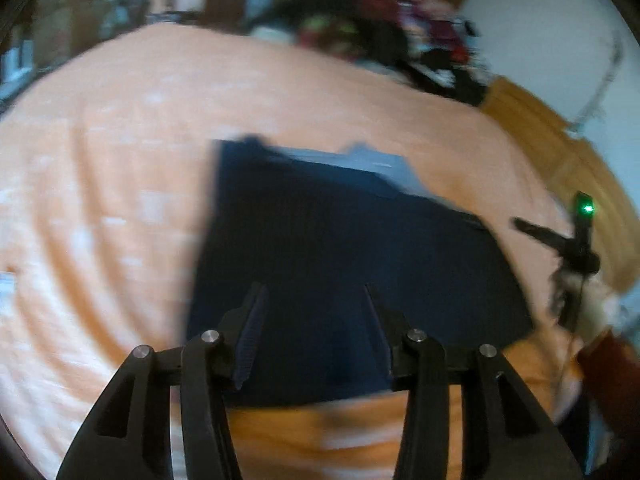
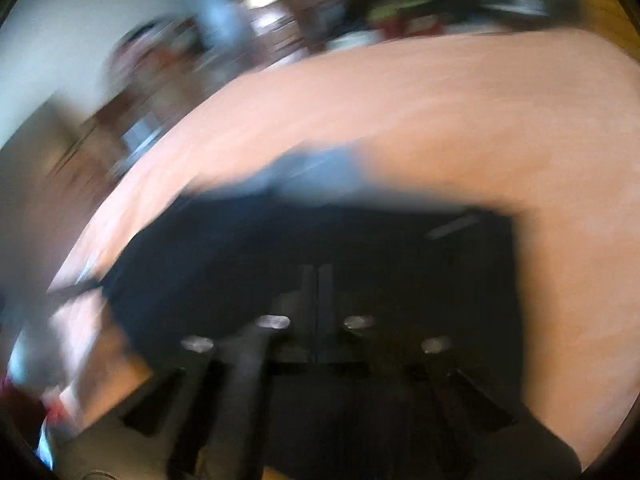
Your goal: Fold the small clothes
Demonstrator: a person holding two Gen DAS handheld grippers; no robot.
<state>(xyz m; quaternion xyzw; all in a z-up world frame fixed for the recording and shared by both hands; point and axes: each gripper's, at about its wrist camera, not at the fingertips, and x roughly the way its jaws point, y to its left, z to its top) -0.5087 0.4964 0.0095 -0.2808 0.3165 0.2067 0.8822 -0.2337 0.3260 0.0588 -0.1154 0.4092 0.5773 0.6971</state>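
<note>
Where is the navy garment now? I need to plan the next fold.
In the left wrist view the navy garment lies flat on the orange bedspread, just ahead of the open left gripper.

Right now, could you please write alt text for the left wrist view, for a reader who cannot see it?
A dark navy garment lies flat on an orange cloth-covered surface, with the open left tool just above its near edge. A jumbled pile of clothes sits at the far side, and the image is slightly blurred.
</note>
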